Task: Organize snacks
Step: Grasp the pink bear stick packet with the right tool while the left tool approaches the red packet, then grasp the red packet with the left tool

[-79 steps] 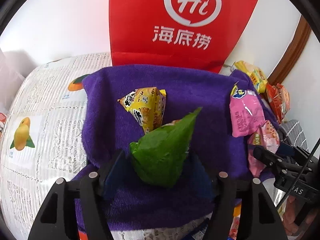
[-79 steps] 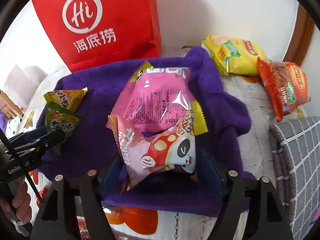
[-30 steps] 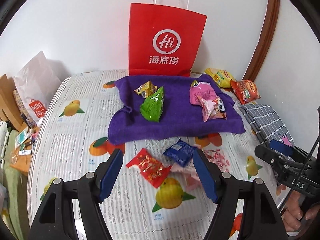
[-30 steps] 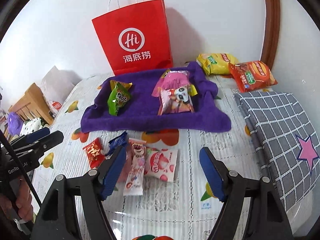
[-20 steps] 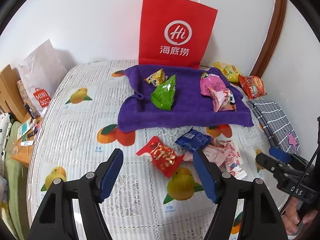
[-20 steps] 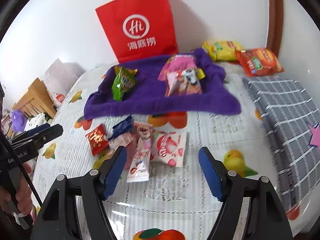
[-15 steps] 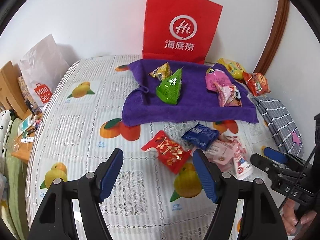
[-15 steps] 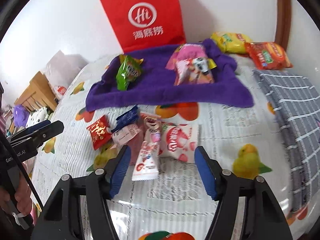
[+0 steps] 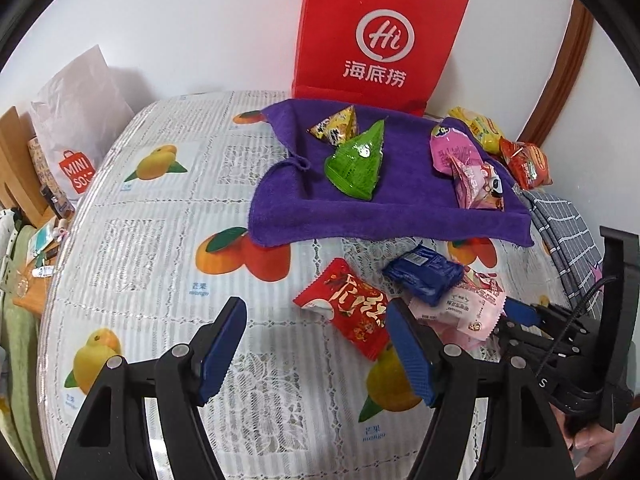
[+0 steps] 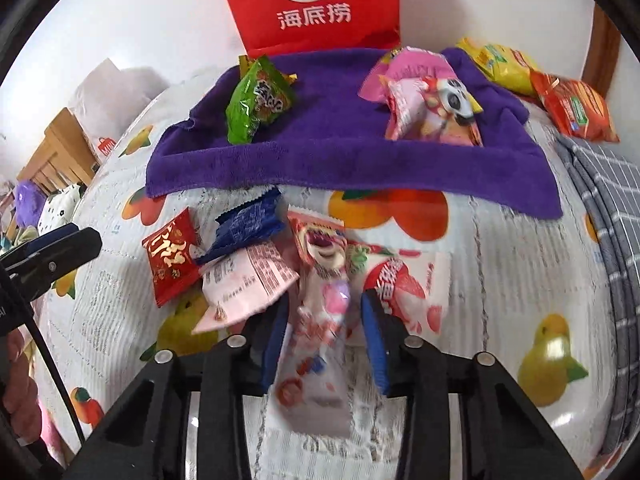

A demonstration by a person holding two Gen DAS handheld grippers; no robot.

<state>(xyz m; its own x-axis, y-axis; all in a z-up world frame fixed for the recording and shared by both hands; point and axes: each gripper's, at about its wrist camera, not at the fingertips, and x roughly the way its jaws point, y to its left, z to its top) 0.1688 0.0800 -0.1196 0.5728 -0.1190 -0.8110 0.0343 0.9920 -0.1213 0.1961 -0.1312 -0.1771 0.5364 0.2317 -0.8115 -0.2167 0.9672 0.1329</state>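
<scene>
Five loose snack packets lie on the fruit-print tablecloth [image 10: 500, 248], below the purple towel [image 10: 340, 148]: one long pink bear-print packet [image 10: 320, 280], one strawberry packet [image 10: 404, 284] at its 3 o'clock, one pale pink packet [image 10: 248, 280] at its 9 o'clock, one blue packet [image 10: 248, 228] at its 10 o'clock, and one red packet [image 10: 172, 256] farthest toward 9 o'clock. Four packets rest on the towel: green [image 10: 256, 100] and yellow [image 9: 336, 128] at its 10 o'clock, two pink [image 10: 432, 108] at its 1 o'clock. The bear-print packet is narrow, glossy and motion-blurred, lying lengthwise between the fingers of the right gripper [image 10: 322, 320]; its jaws have just been closing around it, and whether the pads already press it cannot be told. The left gripper [image 9: 316, 320] is spread wide with nothing between its fingers, the red packet just beyond its right finger. Both views sit lower and nearer the tablecloth than a second ago. One red paper bag [image 9: 376, 40] stands at 12 o'clock.
</scene>
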